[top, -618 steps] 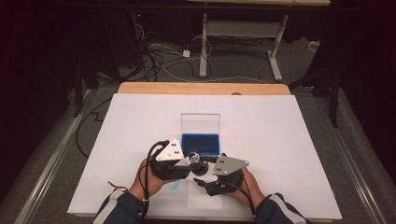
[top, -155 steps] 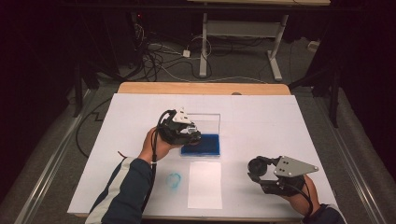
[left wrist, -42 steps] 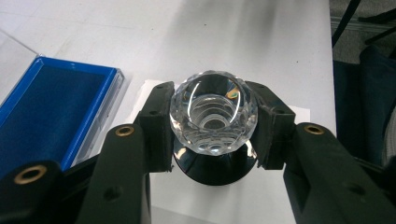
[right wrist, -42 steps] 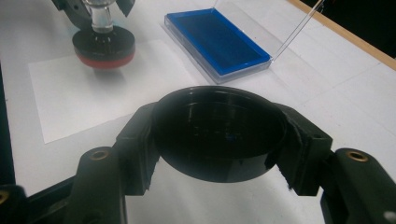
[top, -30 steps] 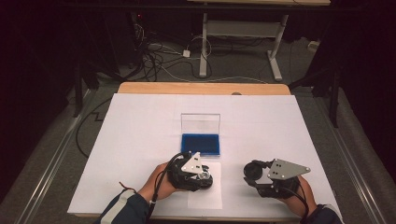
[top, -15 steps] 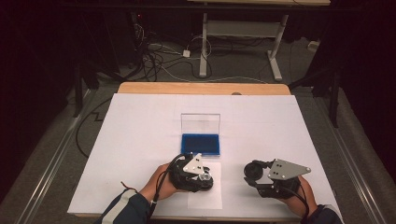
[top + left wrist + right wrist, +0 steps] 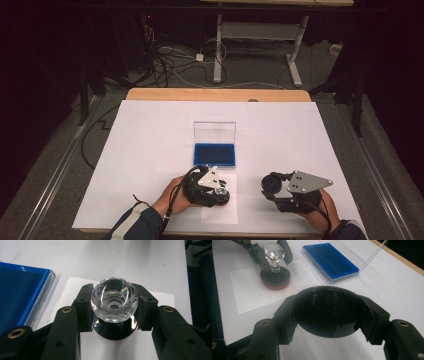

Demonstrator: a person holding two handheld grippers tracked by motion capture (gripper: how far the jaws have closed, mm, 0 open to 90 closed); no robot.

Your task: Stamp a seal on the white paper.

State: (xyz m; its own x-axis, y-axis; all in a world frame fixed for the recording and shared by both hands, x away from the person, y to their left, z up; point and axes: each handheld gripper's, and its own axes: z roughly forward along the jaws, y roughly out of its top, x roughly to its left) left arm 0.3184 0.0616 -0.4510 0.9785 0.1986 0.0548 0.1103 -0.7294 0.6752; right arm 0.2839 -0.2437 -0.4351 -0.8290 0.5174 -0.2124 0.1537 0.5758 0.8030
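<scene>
A stamp with a faceted crystal knob and a black round base stands on a white paper sheet. My left gripper is shut on the knob, one pad on each side. In the high view that gripper is at the table's front middle, on the sheet. In the right gripper view the stamp shows a red underside against the paper. My right gripper is shut on a black round cap, held to the right of the stamp.
A blue ink pad lies in a clear case with its lid standing open, just behind the paper sheet; it shows too in the right gripper view. The white table cover ends at a wooden edge at the back.
About five seconds ago the left gripper held the stamp over the ink pad; now it is on the paper sheet. Over the last second nothing has visibly moved.
</scene>
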